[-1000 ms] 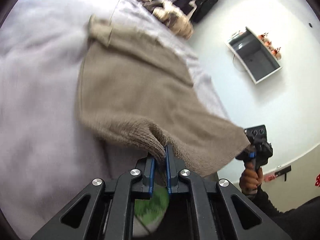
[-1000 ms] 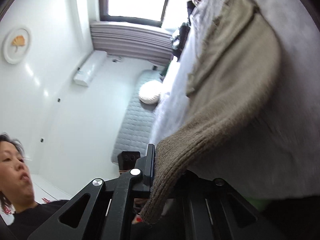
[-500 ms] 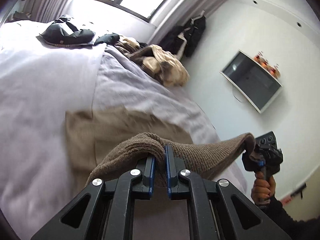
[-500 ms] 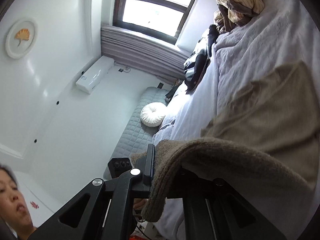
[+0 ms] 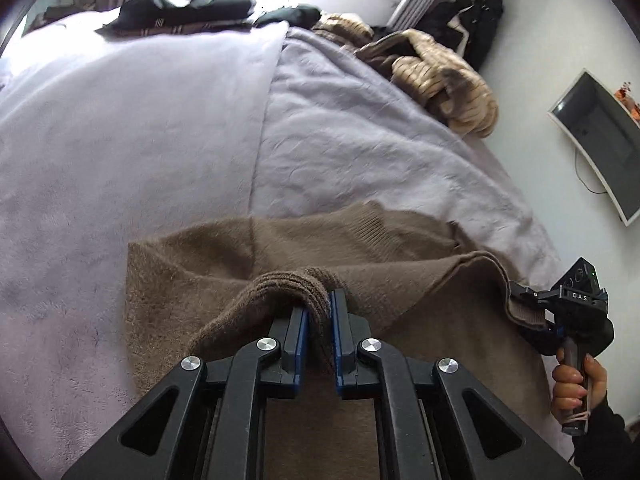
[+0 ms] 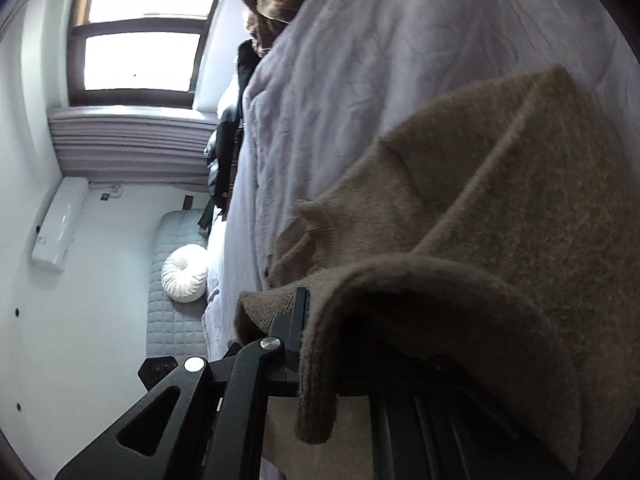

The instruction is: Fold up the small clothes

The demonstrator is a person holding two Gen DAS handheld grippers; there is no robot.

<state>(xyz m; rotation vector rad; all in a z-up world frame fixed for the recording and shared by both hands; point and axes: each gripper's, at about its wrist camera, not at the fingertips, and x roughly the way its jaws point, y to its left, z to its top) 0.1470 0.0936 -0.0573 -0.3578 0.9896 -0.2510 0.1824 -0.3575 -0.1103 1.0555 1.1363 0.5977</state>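
Left wrist view shows the left hand-held gripper (image 5: pixel 319 312) pinched tight on a ribbed edge of the brown knit sweater (image 5: pixel 208 272), which lies half-lifted on the bed (image 5: pixel 360 128). The right hand-held gripper (image 5: pixel 536 304) clamps the opposite edge. Soft, limp and light by the look of it, the sweater will sag between holds, so edges and corners suit gripping best.

There was one brown knitted sweater (image 5: pixel 224 264), two black two-finger grippers (image 5: pixel 320 312), one lavender bedspread (image 5: pixel 120 128), and one round white cushion (image 6: pixel 185 273).
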